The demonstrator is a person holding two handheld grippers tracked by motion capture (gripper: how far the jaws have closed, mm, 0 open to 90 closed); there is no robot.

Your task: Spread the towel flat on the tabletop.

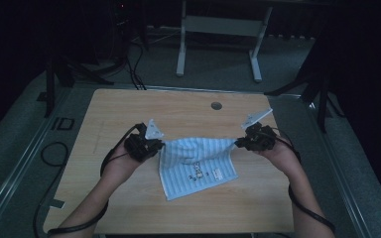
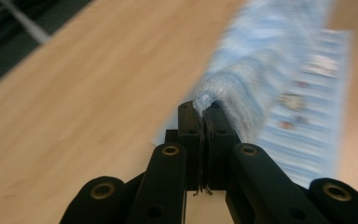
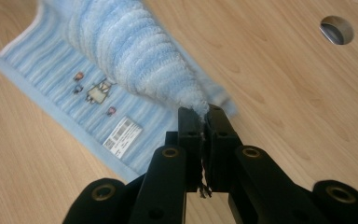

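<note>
**Striped towel held up by two corners**

Terry cloth, pale blue w/ white stripes: the small blue striped towel (image 1: 197, 163) hangs between both tools, far edge lifted, near part lying on the light wooden table (image 1: 129, 106). Left gripper (image 1: 155, 145) has its jaws pressed together on one top corner; right gripper (image 1: 240, 143) pinches the other corner the same way. Held apart like this, prob. to keep the edge taut for spreading or folding. Printed on the cloth: little cartoon figures and a white label w/ barcode-type marks (image 3: 122, 133); text too small to read. Round grommet hole (image 3: 336, 29) sits farther off in the tabletop.
</note>
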